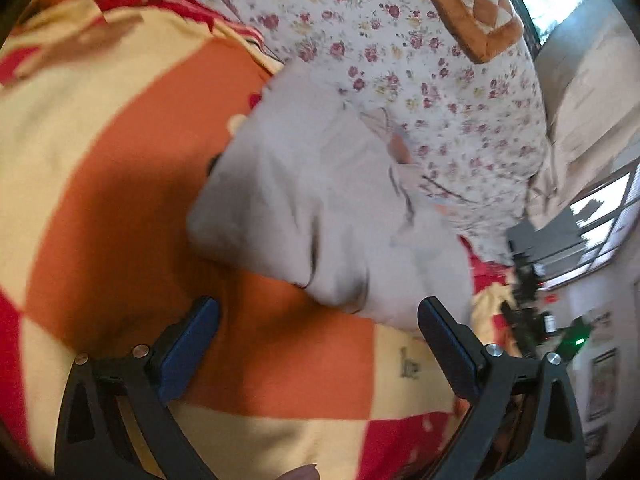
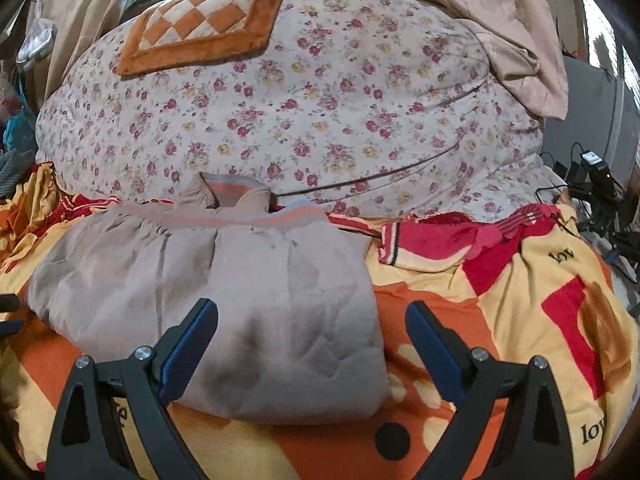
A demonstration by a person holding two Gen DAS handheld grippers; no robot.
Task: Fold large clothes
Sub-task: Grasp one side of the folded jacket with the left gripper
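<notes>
A pale grey padded garment (image 2: 224, 304) lies folded into a thick bundle on an orange, yellow and red blanket (image 2: 520, 320); its striped knit cuff and hem show at the far edge. My right gripper (image 2: 312, 340) is open just above the bundle's near right part, nothing between its fingers. In the left wrist view the same garment (image 1: 320, 208) sits ahead, blurred by motion. My left gripper (image 1: 320, 336) is open over the blanket (image 1: 120, 184), short of the bundle's near edge and holding nothing.
A big floral quilt (image 2: 320, 112) is heaped behind the garment, with an orange checkered cushion (image 2: 208, 24) on top. Beige curtains (image 2: 500, 20) hang at the back right. Black devices and cables (image 2: 596, 188) sit at the right edge of the bed.
</notes>
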